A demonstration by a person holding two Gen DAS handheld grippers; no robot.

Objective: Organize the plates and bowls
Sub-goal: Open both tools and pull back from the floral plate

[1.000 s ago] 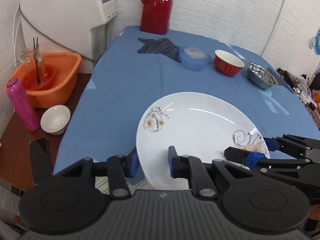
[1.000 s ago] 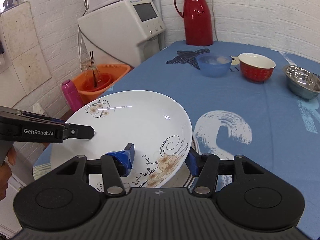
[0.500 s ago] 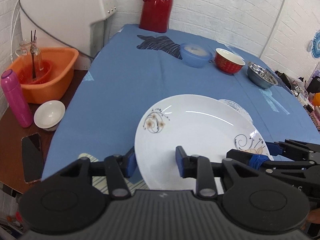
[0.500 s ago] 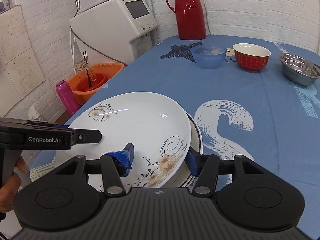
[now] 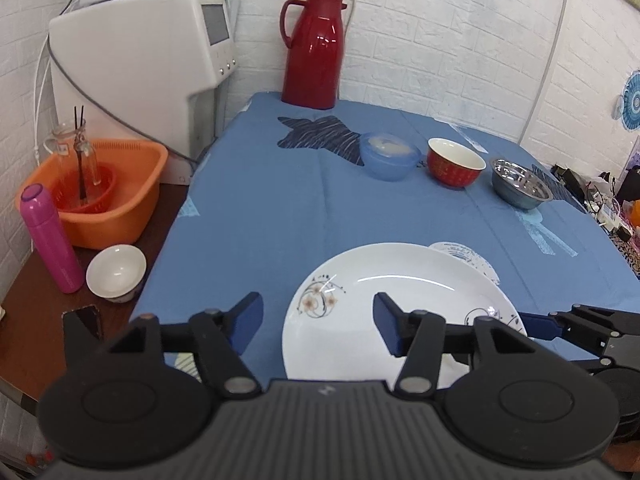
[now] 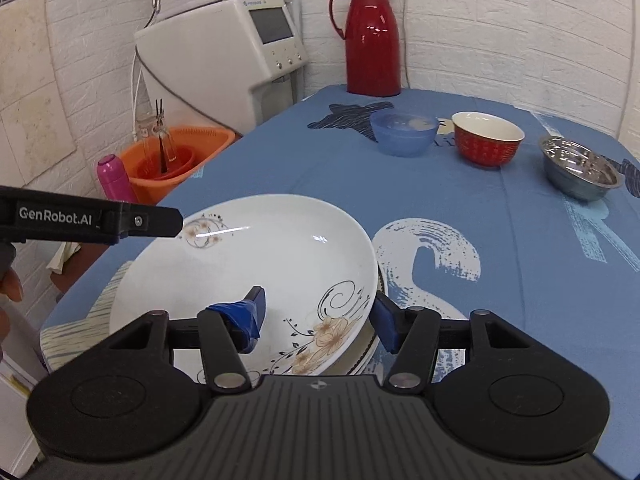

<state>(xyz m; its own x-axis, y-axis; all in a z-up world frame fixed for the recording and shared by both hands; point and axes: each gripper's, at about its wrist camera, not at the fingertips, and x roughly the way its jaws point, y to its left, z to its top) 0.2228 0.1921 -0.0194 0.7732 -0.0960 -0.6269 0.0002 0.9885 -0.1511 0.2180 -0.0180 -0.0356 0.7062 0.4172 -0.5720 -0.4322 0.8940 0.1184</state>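
Note:
A white flowered plate (image 5: 420, 280) (image 6: 260, 256) lies at the near edge of the blue table, on top of another plate (image 6: 370, 354) whose rim shows beneath it. My left gripper (image 5: 316, 320) is open wide across the plate's left rim, one finger off the plate and one above it. My right gripper (image 6: 320, 316) is shut on the plate's right rim, with the taped finger inside the plate and the other under the edge. A blue bowl (image 5: 390, 156), a red bowl (image 5: 456, 162) and a steel bowl (image 5: 520, 184) stand in a row at the back.
A red thermos (image 5: 314, 48) stands at the table's far edge. Left of the table, a lower brown surface holds an orange basin (image 5: 108, 188), a pink bottle (image 5: 50, 240), a small white bowl (image 5: 116, 272) and a phone (image 5: 82, 324). Clutter lies at the right edge.
The plate came down onto the lower plate. My left gripper let go of the rim and its fingers spread wide. The right gripper's finger spacing is unchanged.

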